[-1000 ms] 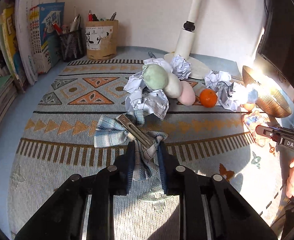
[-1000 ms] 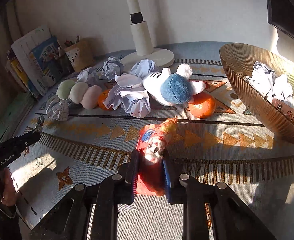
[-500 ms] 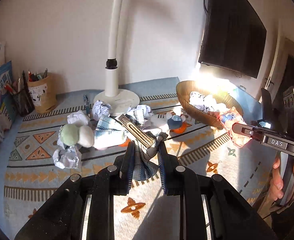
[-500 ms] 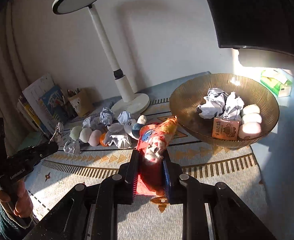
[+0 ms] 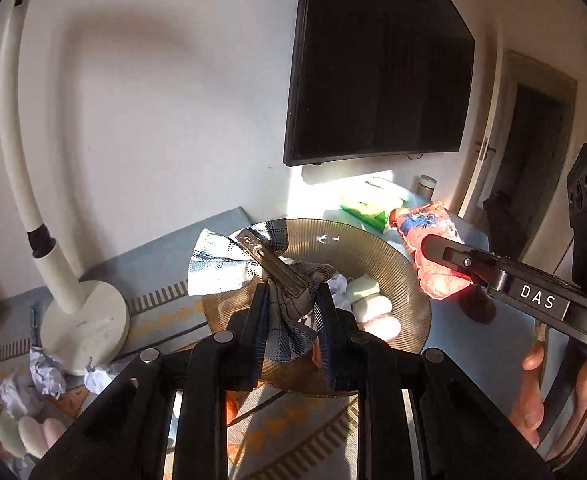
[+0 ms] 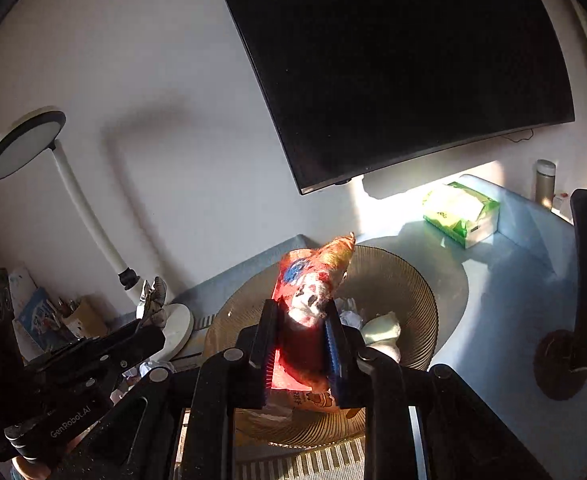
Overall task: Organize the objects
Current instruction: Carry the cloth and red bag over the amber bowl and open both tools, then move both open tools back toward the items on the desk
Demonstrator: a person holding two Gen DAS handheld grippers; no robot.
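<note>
My left gripper is shut on a blue-and-white plaid cloth bow with a metal clip, held in the air over the ribbed brown bowl. My right gripper is shut on a crumpled red-orange snack packet, also above the bowl. In the left wrist view the right gripper comes in from the right with the packet over the bowl's right rim. The bowl holds pale egg-shaped pieces and crumpled paper.
A white desk lamp stands left of the bowl, with crumpled paper balls and pastel eggs on the patterned mat. A green tissue pack, a bottle and a wall screen lie behind. A hand grips the right tool.
Both grippers rose from the mat and swung right to above the bowl, carrying the bow and the packet. The view tilted as the wrists rolled.
</note>
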